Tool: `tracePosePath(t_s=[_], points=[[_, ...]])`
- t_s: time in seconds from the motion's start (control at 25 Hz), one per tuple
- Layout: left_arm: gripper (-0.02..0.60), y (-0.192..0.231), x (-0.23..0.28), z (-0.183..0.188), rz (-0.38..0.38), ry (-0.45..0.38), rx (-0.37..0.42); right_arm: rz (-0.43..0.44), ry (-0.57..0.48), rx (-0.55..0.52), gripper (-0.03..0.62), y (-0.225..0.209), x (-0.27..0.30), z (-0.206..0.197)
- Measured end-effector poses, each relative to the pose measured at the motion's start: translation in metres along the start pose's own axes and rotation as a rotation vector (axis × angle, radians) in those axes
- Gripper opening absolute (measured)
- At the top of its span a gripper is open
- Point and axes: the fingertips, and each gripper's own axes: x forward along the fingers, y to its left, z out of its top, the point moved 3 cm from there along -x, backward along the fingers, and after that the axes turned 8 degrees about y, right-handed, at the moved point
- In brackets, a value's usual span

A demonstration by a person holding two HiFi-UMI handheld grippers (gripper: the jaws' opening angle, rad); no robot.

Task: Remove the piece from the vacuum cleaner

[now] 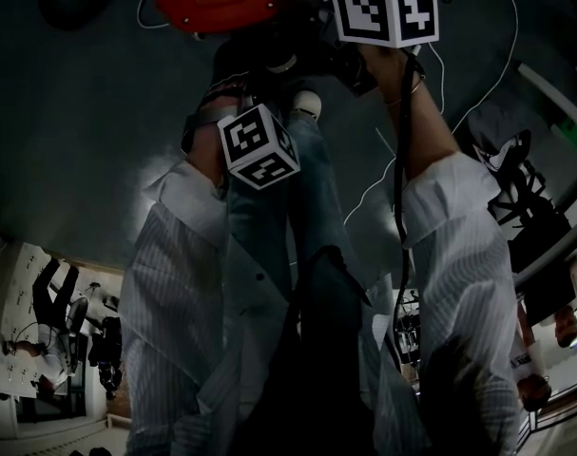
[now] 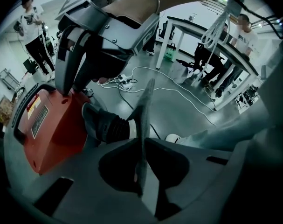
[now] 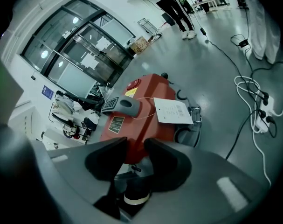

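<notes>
Beside the red vacuum cleaner (image 2: 43, 125), a thin grey piece (image 2: 146, 111), judged light and bendy, is being pinched by its flat faces in the left gripper (image 2: 140, 143); the right gripper (image 3: 135, 146) is being held at the cleaner's top, jaws apart, empty.

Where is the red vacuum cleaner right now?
The red vacuum cleaner sits on the floor at the head view's top edge, beside the person's shoe, under the right gripper.

The person wears a white pinstriped shirt (image 1: 174, 283) and blue jeans (image 1: 312, 188).
</notes>
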Motion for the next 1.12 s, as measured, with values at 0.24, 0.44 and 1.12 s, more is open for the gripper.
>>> tracePosePath(t_s=[0.24,0.44,1.12], points=[[0.037,-0.002,-0.001,0.0,-0.01,0.001,-0.017,0.005,-0.006,0.006,0.149,0.0,0.0,0.0],[0.037,-0.008,0.001,0.0,-0.035,0.01,-0.006,0.006,-0.007,0.009,0.149,0.0,-0.001,0.001],[0.023,-0.05,0.001,-0.02,-0.11,0.01,-0.113,-0.024,-0.046,-0.065,0.084,0.012,-0.007,0.0]])
